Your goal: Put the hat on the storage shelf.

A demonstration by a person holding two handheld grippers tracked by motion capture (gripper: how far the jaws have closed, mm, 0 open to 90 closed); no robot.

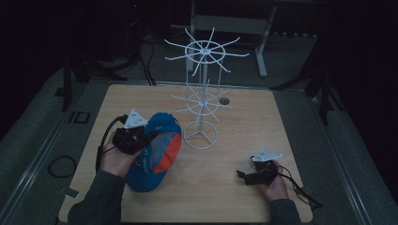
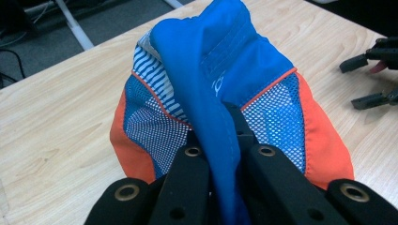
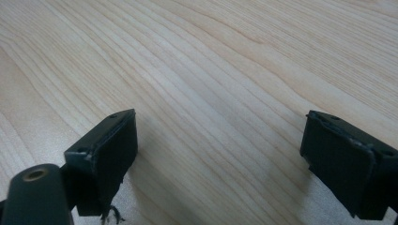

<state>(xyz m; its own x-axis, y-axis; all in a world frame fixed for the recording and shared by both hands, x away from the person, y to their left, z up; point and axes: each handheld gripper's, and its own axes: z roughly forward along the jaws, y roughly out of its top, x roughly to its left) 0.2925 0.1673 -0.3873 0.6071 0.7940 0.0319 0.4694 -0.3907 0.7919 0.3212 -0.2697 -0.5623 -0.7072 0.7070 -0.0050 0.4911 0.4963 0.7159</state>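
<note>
A blue and orange cap [image 1: 157,152] with white mesh panels lies on the left half of the wooden table [image 1: 244,131]. My left gripper [image 1: 146,137] is shut on a fold of the cap's blue fabric [image 2: 211,93]; both jaws press the cloth between them in the left gripper view [image 2: 228,157]. Low over the wood at the front right, my right gripper [image 1: 242,176] stands open with bare wood between its pads [image 3: 220,150]. The right gripper's black fingers [image 2: 371,79] also appear at the far right of the left gripper view.
A white wire display stand [image 1: 202,93] with two tiers of radial hooks rises from a round base just right of the cap. A small round hole [image 1: 224,101] sits behind it. Cables trail off the table's edges, and dark floor surrounds the table.
</note>
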